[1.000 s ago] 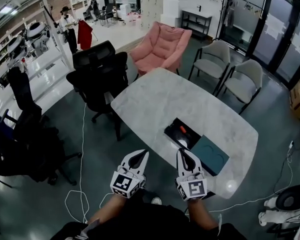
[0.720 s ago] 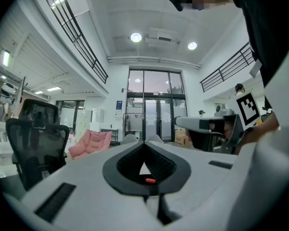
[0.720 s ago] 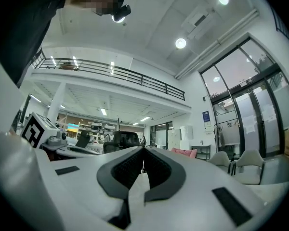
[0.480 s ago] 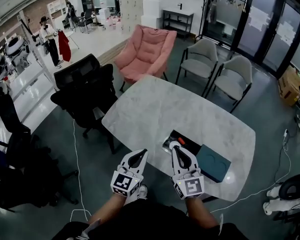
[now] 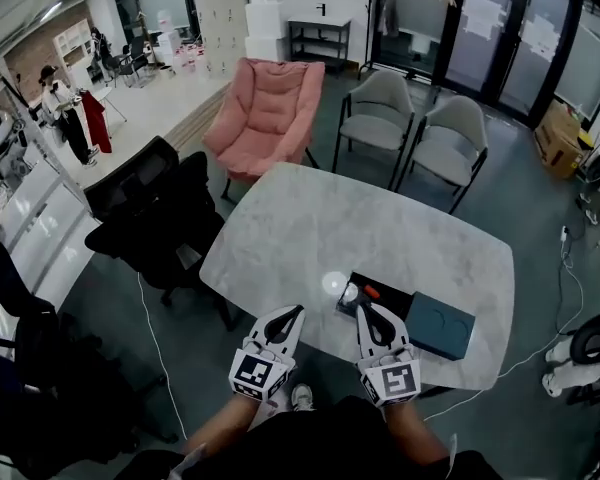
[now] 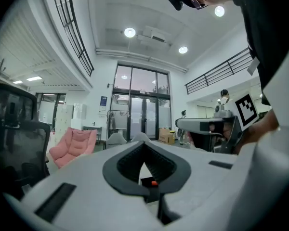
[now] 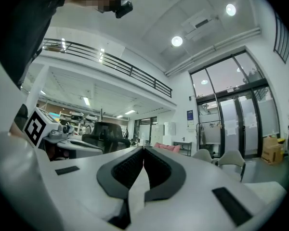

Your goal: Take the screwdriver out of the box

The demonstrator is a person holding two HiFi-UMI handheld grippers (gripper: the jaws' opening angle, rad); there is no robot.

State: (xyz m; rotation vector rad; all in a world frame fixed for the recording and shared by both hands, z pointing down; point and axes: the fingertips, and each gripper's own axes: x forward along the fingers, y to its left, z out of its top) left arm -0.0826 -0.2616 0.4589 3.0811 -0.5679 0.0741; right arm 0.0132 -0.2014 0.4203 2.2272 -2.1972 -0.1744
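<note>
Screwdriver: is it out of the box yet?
Done: the box lies open, teal lid beside it. In hand: nothing; left gripper and right gripper hover shut and empty near the table edge. Left: grasp the orange-handled screwdriver lying in the box and lift it out.

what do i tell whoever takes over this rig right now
Left gripper: shut, empty, at the near edge of the table.
Right gripper: shut, empty, tip over the near side of the box.
The box sits open on the table with the teal lid beside it. The screwdriver, with an orange handle, lies inside.
Done: lid off.
Left: open a gripper, grip the screwdriver, lift it out.
</note>
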